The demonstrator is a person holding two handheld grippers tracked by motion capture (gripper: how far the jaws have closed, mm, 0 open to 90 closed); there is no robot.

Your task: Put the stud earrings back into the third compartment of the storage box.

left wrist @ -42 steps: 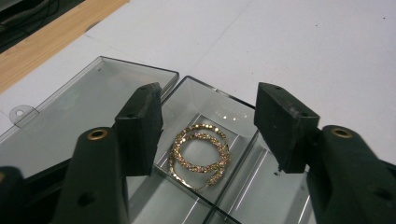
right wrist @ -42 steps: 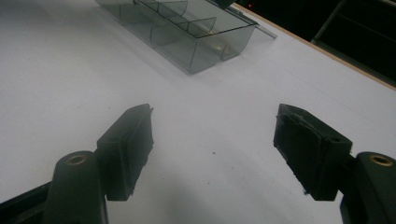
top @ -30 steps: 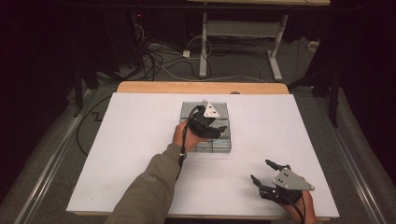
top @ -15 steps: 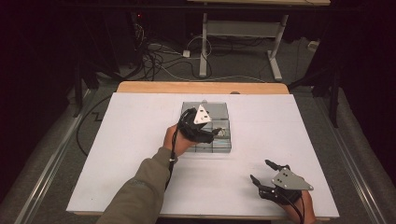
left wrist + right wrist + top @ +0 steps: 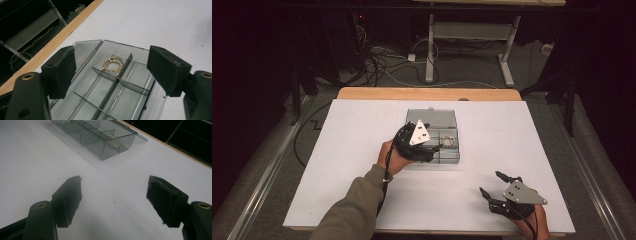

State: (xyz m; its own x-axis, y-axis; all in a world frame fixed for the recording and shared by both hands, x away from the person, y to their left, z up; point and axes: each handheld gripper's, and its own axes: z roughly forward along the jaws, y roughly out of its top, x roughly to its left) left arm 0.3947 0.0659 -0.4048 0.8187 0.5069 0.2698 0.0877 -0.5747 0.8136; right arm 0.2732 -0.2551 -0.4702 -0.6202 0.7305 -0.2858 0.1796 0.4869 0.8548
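the gold bracelets (image 5: pixel 113 64) are seen lying in a far compartment of the clear smoke-grey divided box (image 5: pixel 140 100), coiled together against the long centre divider and just behind a short cross divider; in the high view they (image 5: pixel 449 140) are seen in the right half of the box (image 5: pixel 447 159), which is set on the white table top (image 5: pixel 337 165) with its lid (image 5: pixel 432 118) folded open toward the far edge. the left gripper (image 5: pixel 430 150) is held over the near left part of the box, and its jaws have just been opening; in the left gripper view the two black pads are seen spread wide on either side of the box, with nothing pressed between them and the bracelets lying free further off, so the gripper is released. the left hand (image 5: pixel 391 157) is seen at the box's near left corner, with an olive sleeve (image 5: pixel 349 212) coming in from the bottom edge. the right gripper (image 5: pixel 498 186) is held well apart from the box, low over the near right part of the table, with its grey three-cornered plate on top; in the right gripper view its jaws are seen parted wide above bare white surface, holding nothing, while the box (image 5: pixel 100 137) is seen farther off at the upper left. the wooden table edge (image 5: pixel 427 93) is seen beyond the white top, and cables (image 5: pixel 387 60) are spread on the dark floor behind it.
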